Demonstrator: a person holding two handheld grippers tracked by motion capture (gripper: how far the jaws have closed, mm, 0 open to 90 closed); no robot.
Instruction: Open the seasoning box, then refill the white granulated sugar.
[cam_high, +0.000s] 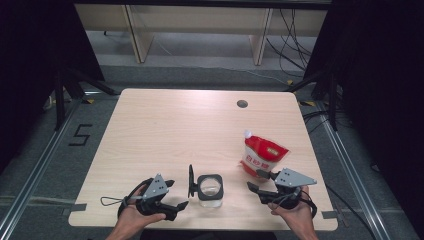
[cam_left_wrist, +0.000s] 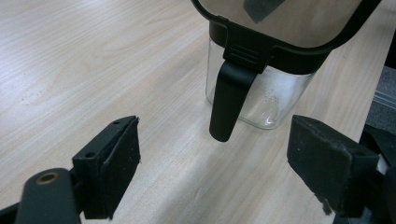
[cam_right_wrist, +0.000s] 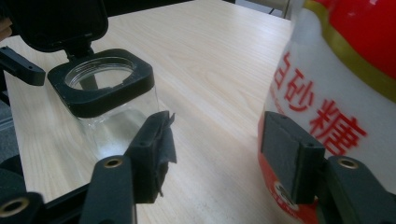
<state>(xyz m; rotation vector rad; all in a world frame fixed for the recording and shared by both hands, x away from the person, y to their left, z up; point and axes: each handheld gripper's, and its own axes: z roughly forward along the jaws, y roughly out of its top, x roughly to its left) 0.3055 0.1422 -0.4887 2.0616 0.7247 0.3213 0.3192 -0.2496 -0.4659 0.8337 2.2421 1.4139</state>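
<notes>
A clear square jar (cam_high: 210, 191) with a black rim stands near the table's front edge, its hinged black lid (cam_high: 191, 181) swung up on its left side. My left gripper (cam_high: 176, 195) sits just left of the jar, open; in the left gripper view the jar (cam_left_wrist: 275, 93) and its hanging black latch (cam_left_wrist: 229, 98) lie a little beyond the left gripper (cam_left_wrist: 215, 151). A red and white sugar pouch (cam_high: 262, 157) stands right of the jar. My right gripper (cam_high: 258, 183) is open just in front of the pouch (cam_right_wrist: 336, 70), nothing between the right gripper (cam_right_wrist: 217, 128) jaws.
The light wooden table (cam_high: 175, 125) has a round cable hole (cam_high: 242, 104) at the back right. Bare tabletop stretches behind the jar and to the left. Dark frames and cables flank the table on the floor.
</notes>
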